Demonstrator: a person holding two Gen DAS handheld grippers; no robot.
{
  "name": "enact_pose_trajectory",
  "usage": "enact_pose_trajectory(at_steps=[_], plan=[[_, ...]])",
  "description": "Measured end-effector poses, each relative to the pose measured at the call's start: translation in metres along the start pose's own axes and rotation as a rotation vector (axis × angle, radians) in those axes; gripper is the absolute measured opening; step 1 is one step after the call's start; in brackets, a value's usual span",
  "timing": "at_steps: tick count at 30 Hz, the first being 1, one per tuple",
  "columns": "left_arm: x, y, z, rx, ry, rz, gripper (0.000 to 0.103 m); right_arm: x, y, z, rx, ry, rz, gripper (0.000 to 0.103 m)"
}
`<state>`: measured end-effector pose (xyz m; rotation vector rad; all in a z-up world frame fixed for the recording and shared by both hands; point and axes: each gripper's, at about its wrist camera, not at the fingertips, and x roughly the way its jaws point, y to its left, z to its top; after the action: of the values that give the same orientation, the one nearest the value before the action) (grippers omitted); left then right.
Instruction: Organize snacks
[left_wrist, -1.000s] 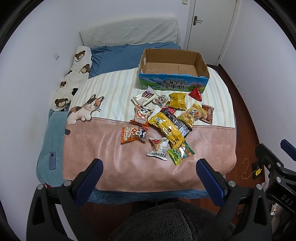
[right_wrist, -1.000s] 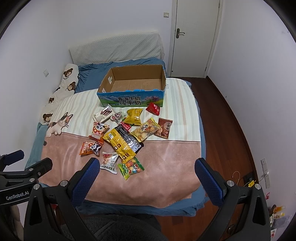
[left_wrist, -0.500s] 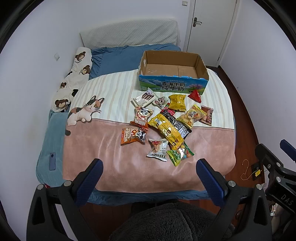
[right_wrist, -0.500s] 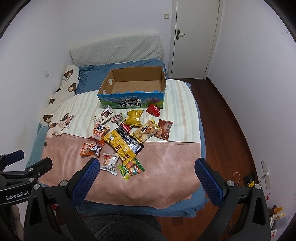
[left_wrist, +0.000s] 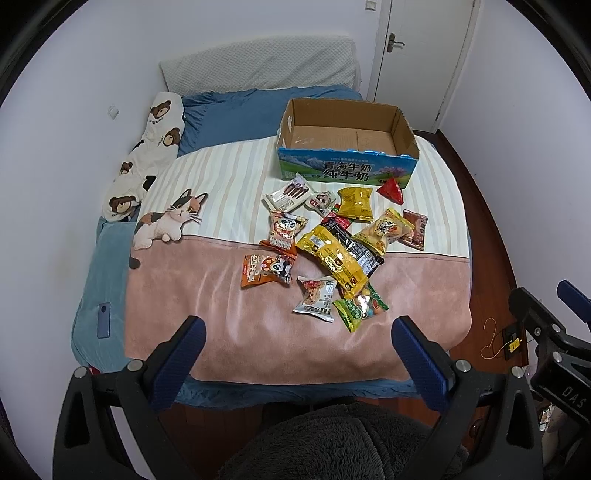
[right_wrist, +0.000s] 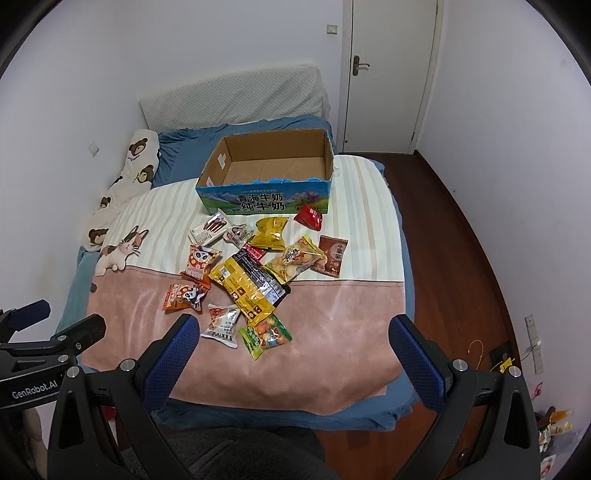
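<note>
At the foot of the bed (left_wrist: 229, 332) I've got both grippers hanging out with nothing in them: the left gripper (left_wrist: 295, 363) has its blue pads spread wide apart, and the right gripper (right_wrist: 291, 360) is just as wide, both hovering short of the blanket's near edge. Closest to me is the green candy bag (right_wrist: 265, 335), with a silver-white packet (right_wrist: 221, 326) just beside it on the left. Past those, a big yellow bag (right_wrist: 242, 291) lies partly over a black one (right_wrist: 264, 278), and two orange panda packets (right_wrist: 184, 296) sit off to the left of that pile. Further back on the striped part there's a pale yellow bag (right_wrist: 295, 258), a brown packet (right_wrist: 331, 254), a smaller yellow bag (right_wrist: 269, 232), a white chocolate-stick pack (right_wrist: 209, 230) and a little red packet (right_wrist: 309, 217) right by the box. The open cardboard box (right_wrist: 264, 199) sits at the far end of the spread, nothing inside it. A bear-print pillow (left_wrist: 155, 147) runs along the left wall side.
</note>
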<state>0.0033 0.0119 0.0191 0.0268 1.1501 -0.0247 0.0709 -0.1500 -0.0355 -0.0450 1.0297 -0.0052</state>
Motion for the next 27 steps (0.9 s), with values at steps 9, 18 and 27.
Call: enact_pose_trajectory(at_steps=[9,18,27], plan=[[0.078,0.024,0.014,-0.091,0.030,0.129,0.103,0.101,0.003,-0.001,0.007,0.150,0.058,0.103],[0.219,0.043,-0.006,-0.100,0.279,0.199,0.103,0.270,0.023,-0.028,-0.004,0.382,0.086,0.103],[0.299,-0.005,0.000,0.006,0.348,0.076,0.103,0.345,0.033,-0.022,-0.044,0.452,0.144,0.103]])
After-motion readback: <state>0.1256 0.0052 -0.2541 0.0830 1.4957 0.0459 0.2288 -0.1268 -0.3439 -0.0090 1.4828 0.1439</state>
